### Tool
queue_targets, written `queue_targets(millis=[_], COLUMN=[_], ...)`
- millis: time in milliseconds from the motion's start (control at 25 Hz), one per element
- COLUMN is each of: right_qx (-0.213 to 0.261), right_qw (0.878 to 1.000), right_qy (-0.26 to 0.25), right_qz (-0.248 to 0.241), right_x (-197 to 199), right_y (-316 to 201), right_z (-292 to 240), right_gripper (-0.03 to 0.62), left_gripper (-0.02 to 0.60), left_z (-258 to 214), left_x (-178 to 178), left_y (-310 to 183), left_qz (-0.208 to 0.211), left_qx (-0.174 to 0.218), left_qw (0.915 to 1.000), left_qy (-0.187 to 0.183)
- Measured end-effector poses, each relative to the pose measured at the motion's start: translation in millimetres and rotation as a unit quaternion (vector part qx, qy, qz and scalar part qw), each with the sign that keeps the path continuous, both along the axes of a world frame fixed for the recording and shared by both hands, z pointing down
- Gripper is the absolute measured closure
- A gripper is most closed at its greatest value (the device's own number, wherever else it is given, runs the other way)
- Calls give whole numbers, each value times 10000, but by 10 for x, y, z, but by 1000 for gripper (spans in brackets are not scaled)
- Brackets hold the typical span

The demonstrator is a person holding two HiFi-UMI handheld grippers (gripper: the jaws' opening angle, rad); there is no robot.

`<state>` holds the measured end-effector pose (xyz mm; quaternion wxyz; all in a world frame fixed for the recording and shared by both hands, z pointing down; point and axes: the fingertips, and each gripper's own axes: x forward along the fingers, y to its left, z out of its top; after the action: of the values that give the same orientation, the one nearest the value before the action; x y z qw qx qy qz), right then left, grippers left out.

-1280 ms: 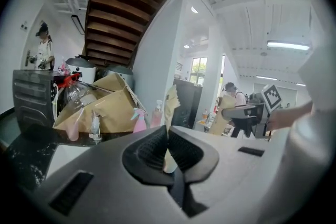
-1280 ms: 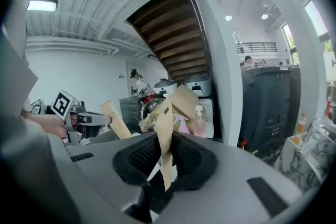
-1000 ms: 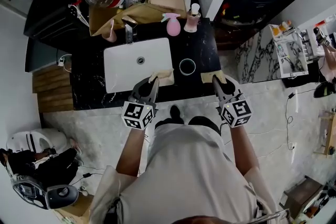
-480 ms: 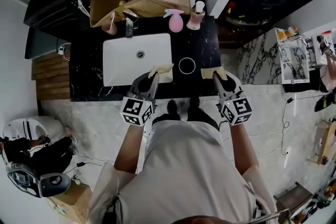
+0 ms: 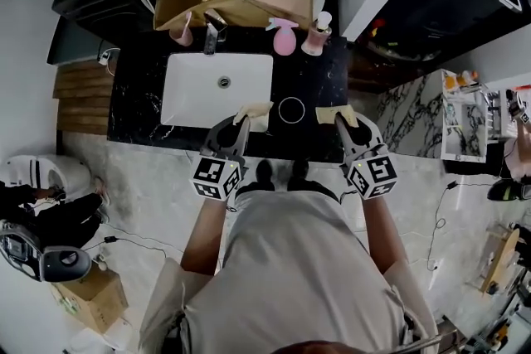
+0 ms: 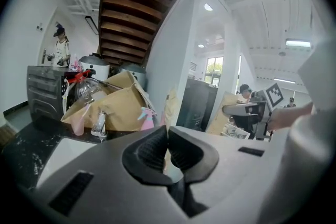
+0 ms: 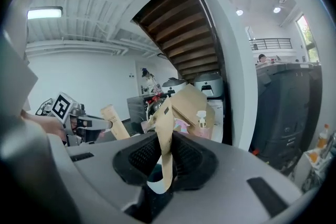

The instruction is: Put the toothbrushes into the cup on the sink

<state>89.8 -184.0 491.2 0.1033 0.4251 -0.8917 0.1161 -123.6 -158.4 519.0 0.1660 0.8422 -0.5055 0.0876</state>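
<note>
Fingers (image 6: 149, 150) of left gripper (image 5: 239, 125) pressed together on thin tan toothbrush packet (image 5: 254, 113) | right gripper (image 5: 345, 125) pinching second tan packet (image 7: 166, 128) | both packets over near edge of black counter (image 5: 319, 83) | cup (image 5: 291, 109) on counter between grippers, roughly 3 o'clock from left tip, 9 o'clock from right | white sink (image 5: 199, 91) at 9 o'clock of cup
</note>
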Motion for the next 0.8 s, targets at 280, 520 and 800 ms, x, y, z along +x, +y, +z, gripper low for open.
queue_targets(millis=[280, 520, 800], right_qx=[27, -126, -175], right_qw=[9987, 9971, 9940], right_qy=[-139, -244, -191], right_qz=[-484, -715, -1066], right_x=[-231, -406, -627], right_y=[-123, -213, -269], right_z=[-31, 88, 364], right_gripper=[520, 520, 520], left_gripper=[572, 572, 572], left_z=[26, 79, 124], left_x=[-63, -134, -195], left_y=[30, 73, 116], left_qz=[-307, -500, -674], left_qx=[-58, -128, -212], left_qw=[9995, 9986, 9975], left_qy=[-47, -81, -94])
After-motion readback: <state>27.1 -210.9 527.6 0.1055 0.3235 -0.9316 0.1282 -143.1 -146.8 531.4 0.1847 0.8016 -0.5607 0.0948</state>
